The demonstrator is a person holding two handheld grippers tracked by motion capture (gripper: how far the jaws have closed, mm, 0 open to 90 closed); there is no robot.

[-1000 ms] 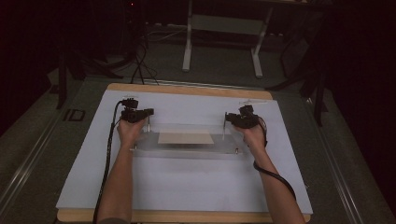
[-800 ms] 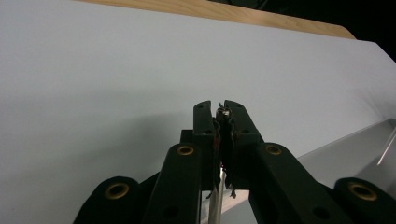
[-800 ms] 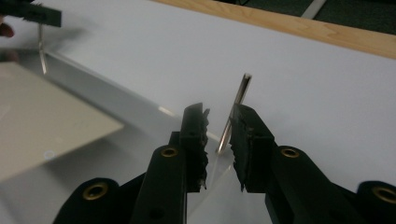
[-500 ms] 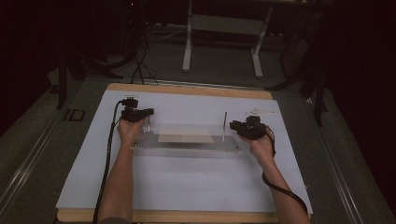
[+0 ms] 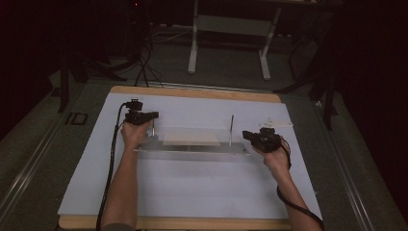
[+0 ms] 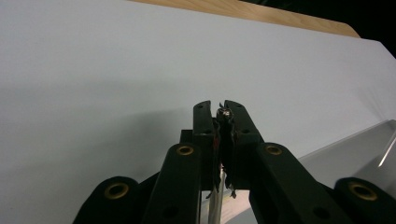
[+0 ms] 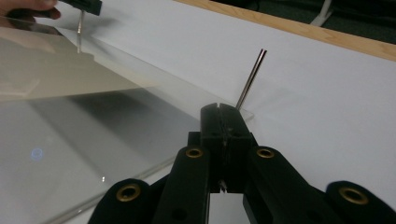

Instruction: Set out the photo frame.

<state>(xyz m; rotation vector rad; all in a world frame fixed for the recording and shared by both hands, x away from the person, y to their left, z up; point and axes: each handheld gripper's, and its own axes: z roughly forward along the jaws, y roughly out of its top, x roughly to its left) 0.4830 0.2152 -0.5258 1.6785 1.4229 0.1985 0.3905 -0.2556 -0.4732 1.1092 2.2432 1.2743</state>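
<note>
A clear plastic plate (image 5: 192, 150) lies across the white sheet (image 5: 202, 183), with a tan card (image 5: 190, 136) on it and a thin metal rod upright at each end. My left gripper (image 5: 150, 118) is shut on the top of the left rod (image 5: 153, 131); its tip (image 6: 225, 112) pokes out between the closed jaws of that gripper (image 6: 219, 106). My right gripper (image 5: 246, 135) sits right of the right rod (image 5: 232, 127), apart from it. Its jaws (image 7: 219, 108) have just been closing and are shut with nothing between them. The right rod (image 7: 251, 78) stands just beyond them at the plate's (image 7: 93, 154) corner.
The white sheet covers most of a wooden table (image 5: 192, 93). A small white object (image 5: 276, 122) lies behind the right gripper. Dark floor, cables and a metal stand (image 5: 228, 29) lie beyond the table's far edge.
My right gripper has let go of the right rod, moved right and toward the near side, and shut its jaws. The left hand and the plate have stayed put.
</note>
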